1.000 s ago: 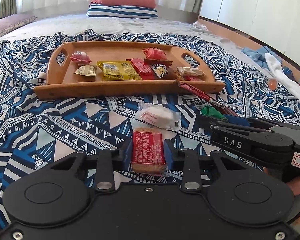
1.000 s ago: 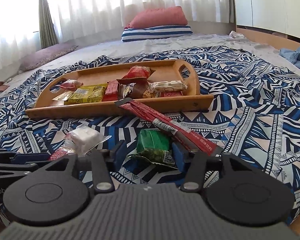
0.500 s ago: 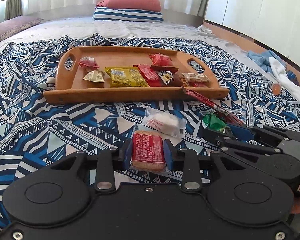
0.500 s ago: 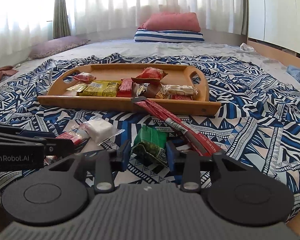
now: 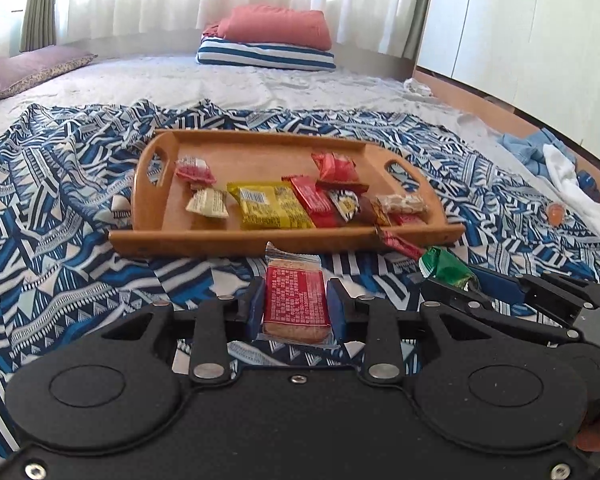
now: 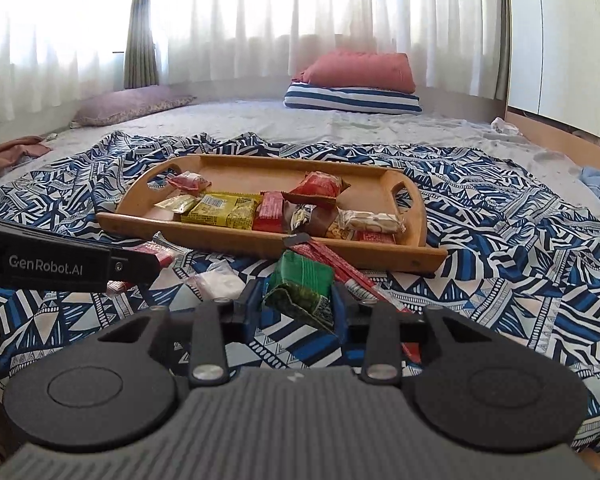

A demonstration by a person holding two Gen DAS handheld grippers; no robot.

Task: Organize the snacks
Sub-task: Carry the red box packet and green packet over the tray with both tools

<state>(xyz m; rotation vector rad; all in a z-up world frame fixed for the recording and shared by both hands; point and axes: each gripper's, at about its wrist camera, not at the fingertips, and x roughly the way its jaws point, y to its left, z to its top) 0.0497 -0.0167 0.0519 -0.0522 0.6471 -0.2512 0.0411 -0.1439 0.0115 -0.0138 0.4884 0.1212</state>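
Note:
My left gripper (image 5: 295, 306) is shut on a red biscuit packet (image 5: 295, 300) and holds it above the patterned blanket, in front of the wooden tray (image 5: 260, 238). My right gripper (image 6: 298, 306) is shut on a green snack packet (image 6: 300, 294), also lifted; it shows in the left wrist view (image 5: 446, 266). The tray (image 6: 340, 252) holds several snacks, among them a yellow packet (image 5: 270, 204) and red packets. A long red stick packet (image 6: 340, 270) leans off the tray's front edge. A white packet (image 6: 220, 282) lies on the blanket.
The blue and white blanket (image 5: 60, 240) covers a bed. A red pillow on a striped one (image 5: 268, 44) lies at the far end. Clothes (image 5: 560, 168) and a small orange item (image 5: 556, 214) lie at the right. White cupboards stand at the right.
Both grippers have lifted their packets off the blanket and risen. The white packet has dropped out of the left wrist view, hidden below the gripper.

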